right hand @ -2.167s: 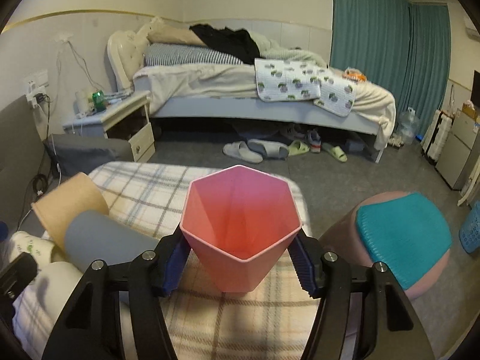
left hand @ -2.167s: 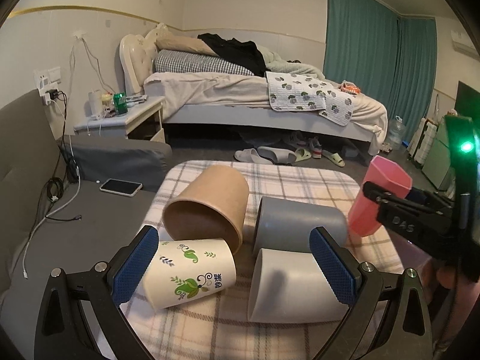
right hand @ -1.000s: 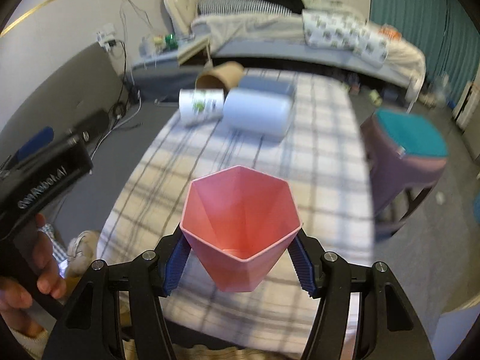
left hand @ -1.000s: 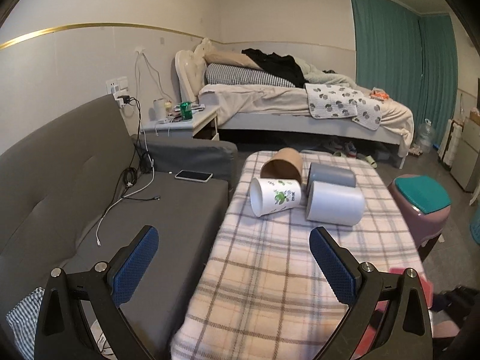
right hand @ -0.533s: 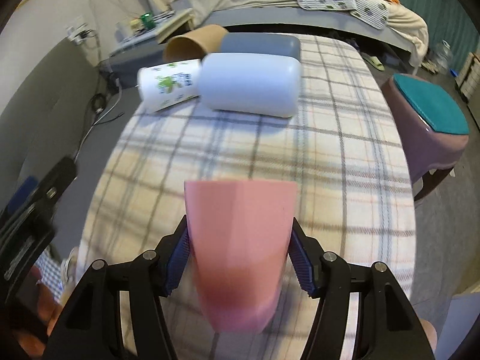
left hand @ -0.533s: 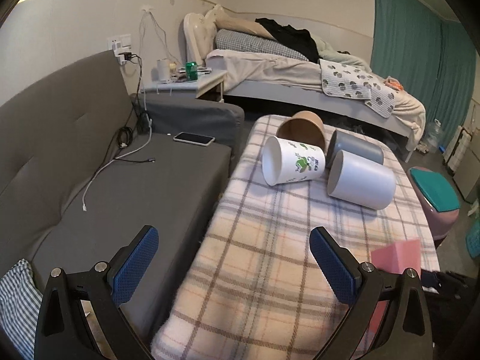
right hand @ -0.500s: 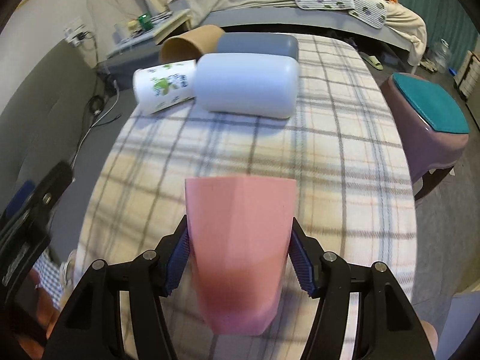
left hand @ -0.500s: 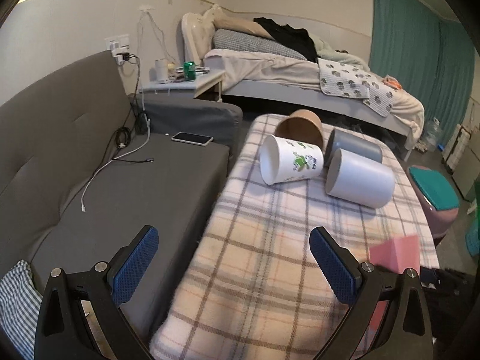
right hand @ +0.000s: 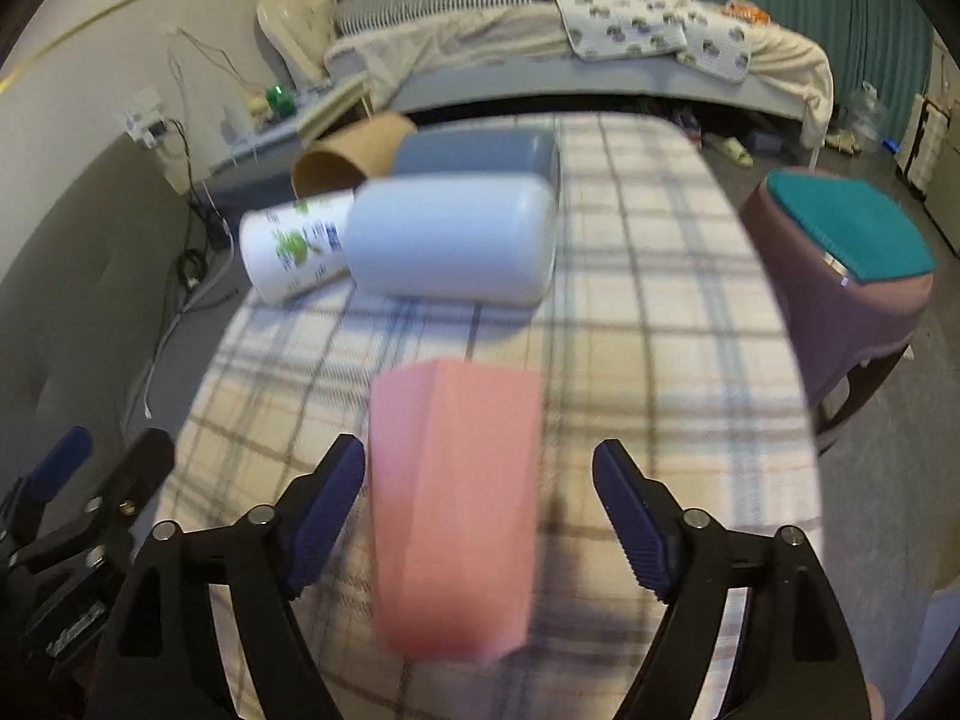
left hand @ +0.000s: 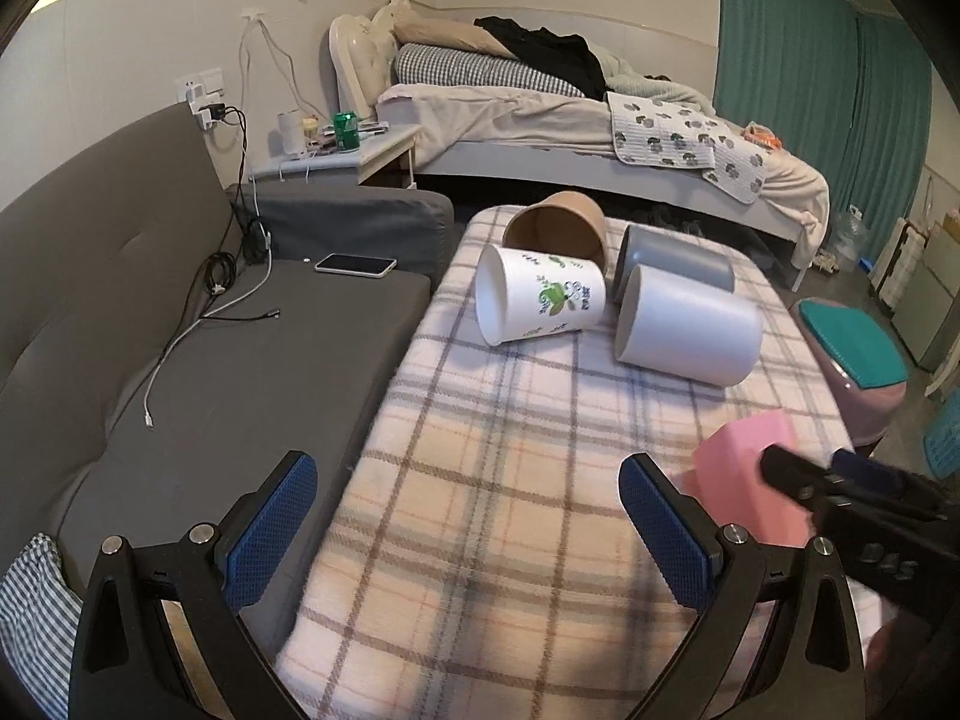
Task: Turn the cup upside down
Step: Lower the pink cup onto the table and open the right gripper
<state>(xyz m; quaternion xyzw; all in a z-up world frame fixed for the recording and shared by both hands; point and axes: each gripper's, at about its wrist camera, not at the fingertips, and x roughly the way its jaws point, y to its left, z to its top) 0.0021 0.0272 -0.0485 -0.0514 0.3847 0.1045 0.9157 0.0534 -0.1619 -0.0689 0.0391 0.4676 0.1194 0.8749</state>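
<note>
The pink faceted cup [right hand: 453, 510] stands upside down on the plaid-covered table [right hand: 660, 324], its base up. My right gripper [right hand: 479, 504] is open, its blue pads apart on either side of the cup and not touching it. In the left wrist view the pink cup [left hand: 744, 480] shows at the table's right front edge with the right gripper [left hand: 840, 498] beside it. My left gripper [left hand: 468, 531] is open and empty over the table's near left corner.
Several cups lie on their sides at the table's far end: a white printed one [left hand: 540, 300], a brown one [left hand: 555, 228], a grey one [left hand: 672, 264] and a white one [left hand: 687, 324]. A grey sofa [left hand: 180, 360] is left; a stool [right hand: 840, 246] is right.
My right gripper carried the pink cup back to the table's near end, turned it mouth down, set it on the cloth and opened its jaws. The left gripper drew back.
</note>
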